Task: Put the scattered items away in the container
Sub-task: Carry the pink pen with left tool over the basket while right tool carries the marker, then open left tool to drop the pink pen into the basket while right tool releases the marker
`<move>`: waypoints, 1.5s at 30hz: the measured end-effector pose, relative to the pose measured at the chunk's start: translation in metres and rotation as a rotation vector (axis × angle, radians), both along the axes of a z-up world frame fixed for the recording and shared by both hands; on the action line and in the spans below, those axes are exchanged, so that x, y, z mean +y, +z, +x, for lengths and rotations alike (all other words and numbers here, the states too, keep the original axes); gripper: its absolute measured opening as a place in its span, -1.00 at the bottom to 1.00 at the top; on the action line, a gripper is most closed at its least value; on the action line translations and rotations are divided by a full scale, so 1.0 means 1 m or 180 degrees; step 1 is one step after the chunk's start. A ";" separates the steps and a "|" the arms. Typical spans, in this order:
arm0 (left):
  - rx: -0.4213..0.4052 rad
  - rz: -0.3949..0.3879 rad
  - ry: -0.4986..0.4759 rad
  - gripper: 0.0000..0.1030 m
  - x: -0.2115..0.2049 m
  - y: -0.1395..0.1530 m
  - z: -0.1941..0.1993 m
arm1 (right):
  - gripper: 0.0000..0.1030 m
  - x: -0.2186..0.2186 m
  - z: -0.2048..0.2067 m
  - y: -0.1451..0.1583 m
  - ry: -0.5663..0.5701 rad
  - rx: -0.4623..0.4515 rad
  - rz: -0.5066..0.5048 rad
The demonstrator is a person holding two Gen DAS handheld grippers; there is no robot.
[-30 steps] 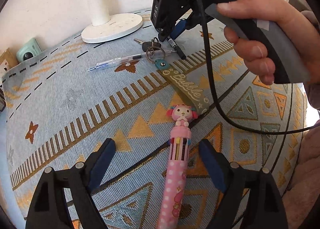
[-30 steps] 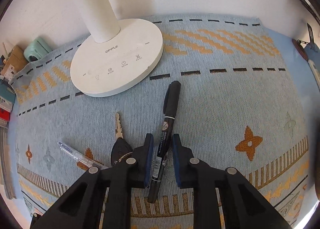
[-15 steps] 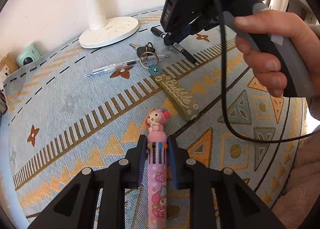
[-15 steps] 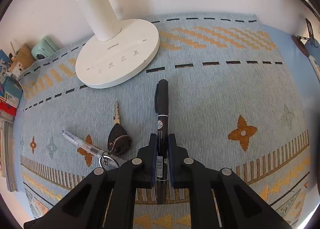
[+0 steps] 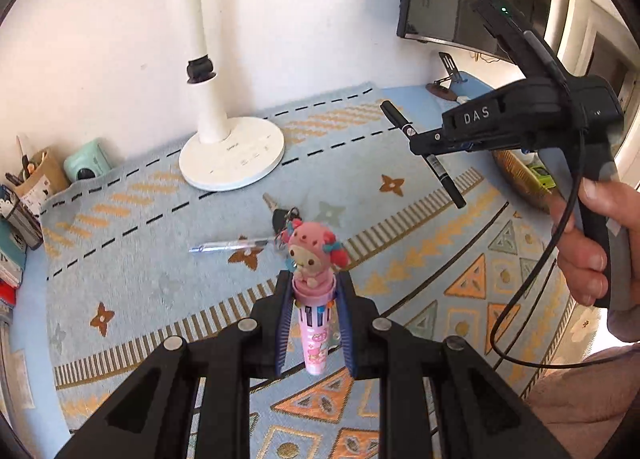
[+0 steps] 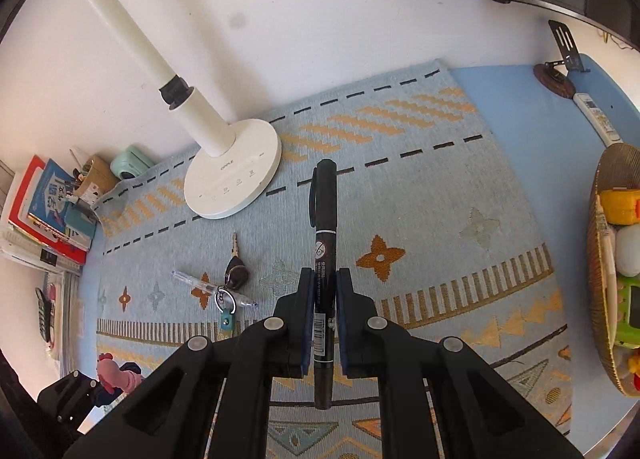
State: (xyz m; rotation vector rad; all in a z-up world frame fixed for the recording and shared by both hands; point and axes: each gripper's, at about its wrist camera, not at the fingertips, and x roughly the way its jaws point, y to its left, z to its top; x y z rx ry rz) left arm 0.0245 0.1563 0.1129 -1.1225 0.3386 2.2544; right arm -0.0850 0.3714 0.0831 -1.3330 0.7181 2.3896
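Left gripper (image 5: 314,323) clamped on pink pen (image 5: 314,295), lifted off cloth. Right gripper (image 6: 320,315) clamped on marker (image 6: 324,227), also aloft. Basket (image 6: 596,259) at 3 o'clock in right view. Carry both level, release low over basket. Keys (image 6: 236,275) and clear pen (image 6: 200,283) remain.

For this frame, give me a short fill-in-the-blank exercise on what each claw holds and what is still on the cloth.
1. The left claw is shut on a pink pen topped with a ____ figure.
2. The right claw grips a ____ marker above the patterned cloth.
3. Still lying on the cloth beside the keys is a clear ____.
4. The woven basket sits at the ____ edge of the right wrist view.

Missing words: cartoon; black; pen; right
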 end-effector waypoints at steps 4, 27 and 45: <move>0.0091 0.0079 -0.0158 -0.65 0.039 0.021 -0.001 | -0.78 0.018 0.028 0.025 -0.0043 0.0141 0.0090; -0.0073 0.0812 -0.1256 -0.65 0.338 0.079 0.003 | -0.78 0.207 0.216 0.065 -0.1189 0.0257 0.0310; -0.0887 0.0599 -0.0822 0.36 0.378 0.006 -0.037 | -0.77 0.242 0.230 0.018 -0.1164 -0.0102 0.0038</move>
